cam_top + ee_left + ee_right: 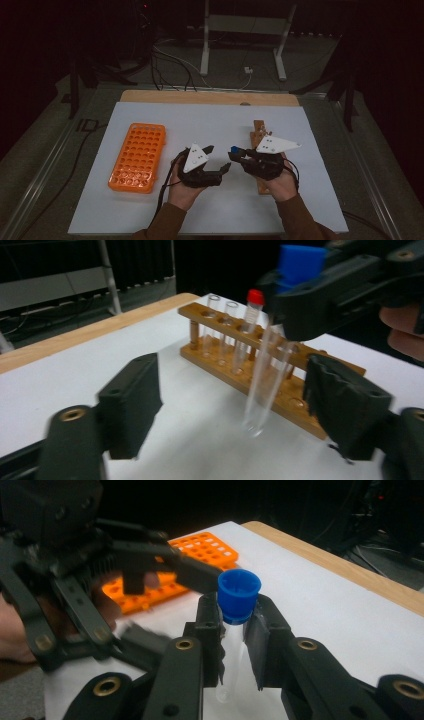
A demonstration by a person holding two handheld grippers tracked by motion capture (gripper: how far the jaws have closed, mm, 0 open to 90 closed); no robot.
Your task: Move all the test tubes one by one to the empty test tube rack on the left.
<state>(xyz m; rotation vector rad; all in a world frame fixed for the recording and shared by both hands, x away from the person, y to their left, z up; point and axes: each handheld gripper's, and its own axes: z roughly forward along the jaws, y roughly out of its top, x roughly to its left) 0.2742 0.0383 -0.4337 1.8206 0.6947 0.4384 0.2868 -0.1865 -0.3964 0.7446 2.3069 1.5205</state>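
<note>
Right gripper [235, 630] clamps a blue-capped test tube [239, 597] above the white mat [210, 125]; left gripper [230, 405], jaws spread wide, faces it near the wooden rack [240, 347].

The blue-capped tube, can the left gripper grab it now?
Probably yes. The left gripper is open, and the blue-capped tube, held by the right gripper, hangs between its jaws with nothing in between.
</note>
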